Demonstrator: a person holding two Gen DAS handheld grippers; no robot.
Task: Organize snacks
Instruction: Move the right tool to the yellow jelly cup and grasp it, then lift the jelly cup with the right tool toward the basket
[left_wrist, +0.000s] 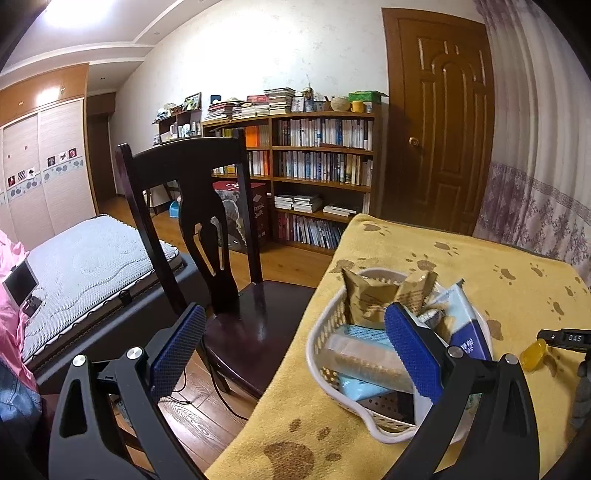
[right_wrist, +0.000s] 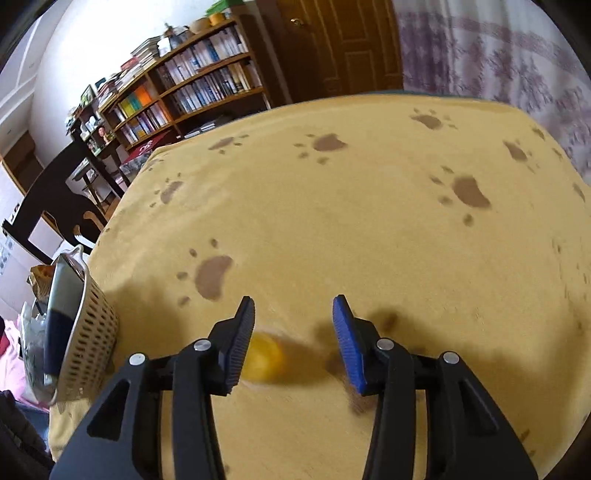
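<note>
A white perforated basket (left_wrist: 321, 332) sits near the table's left edge, filled with snack packs: brown wrappers (left_wrist: 369, 299), a light blue pack (left_wrist: 360, 334) and a dark blue one (left_wrist: 469, 341). My left gripper (left_wrist: 295, 350) hovers open just in front of it, right finger over the basket, left finger over the chair. A small yellow snack (right_wrist: 264, 356) lies on the yellow paw-print cloth (right_wrist: 351, 229). My right gripper (right_wrist: 293, 341) is open and low over the cloth, the snack right by its left finger. The yellow snack (left_wrist: 532, 354) and part of the right gripper show in the left view.
A dark wooden chair (left_wrist: 207, 229) stands close against the table's left side. The basket (right_wrist: 86, 332) is at the far left of the right wrist view. A bed (left_wrist: 92, 266), bookshelves (left_wrist: 314, 166) and a brown door (left_wrist: 443, 122) lie beyond; a curtain hangs at right.
</note>
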